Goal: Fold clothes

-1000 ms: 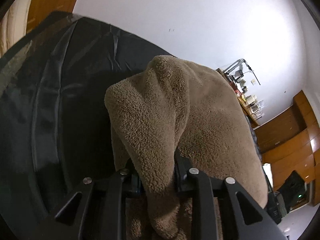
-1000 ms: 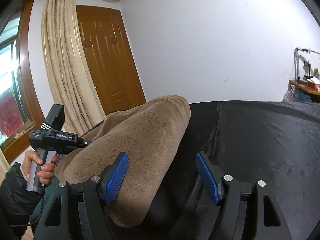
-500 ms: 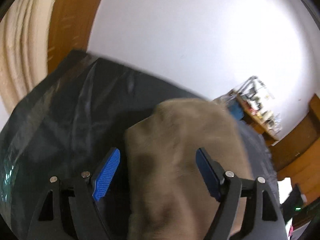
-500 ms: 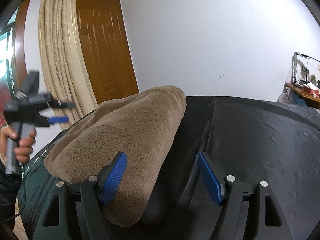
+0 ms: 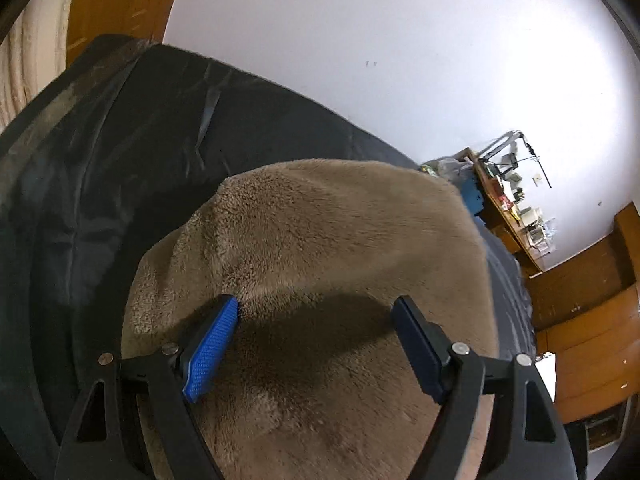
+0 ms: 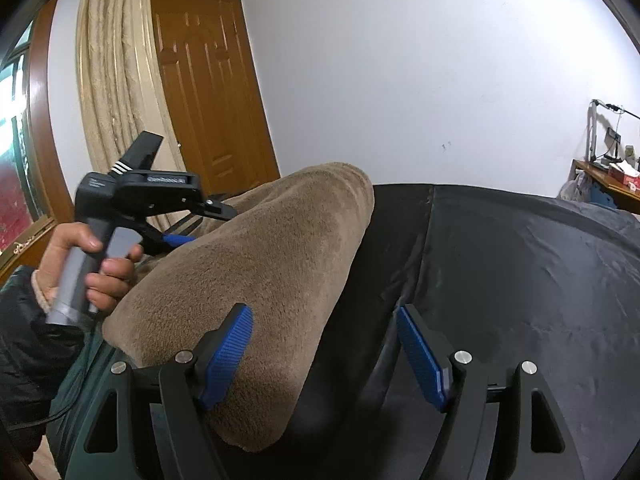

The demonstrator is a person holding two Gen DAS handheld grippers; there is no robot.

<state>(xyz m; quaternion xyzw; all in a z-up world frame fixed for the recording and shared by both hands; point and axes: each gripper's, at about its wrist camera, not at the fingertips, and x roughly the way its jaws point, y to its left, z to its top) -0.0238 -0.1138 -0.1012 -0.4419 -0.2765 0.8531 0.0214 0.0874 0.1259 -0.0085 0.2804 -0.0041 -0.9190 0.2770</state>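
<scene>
The fuzzy brown fleece garment (image 6: pixel 256 280) lies folded in a thick bundle on the black sheet-covered counter (image 6: pixel 500 280). Both the left hand-held gripper (image 5: pixel 316 340) and right hand-held gripper (image 6: pixel 324 344) hover over it, jaws spread wide and empty, probably ready to pat it flat.

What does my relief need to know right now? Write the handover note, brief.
Left hand-held gripper: open, over the brown fleece garment, gripping nothing.
Right hand-held gripper: open at the garment's near edge, holding nothing.
The garment lies as a folded bundle on the black cover, its right side bare.
Done: at least one fold, by the look of it.
Left: probably check the fold, then square or fold again; I cannot tell whether more is needed.
</scene>
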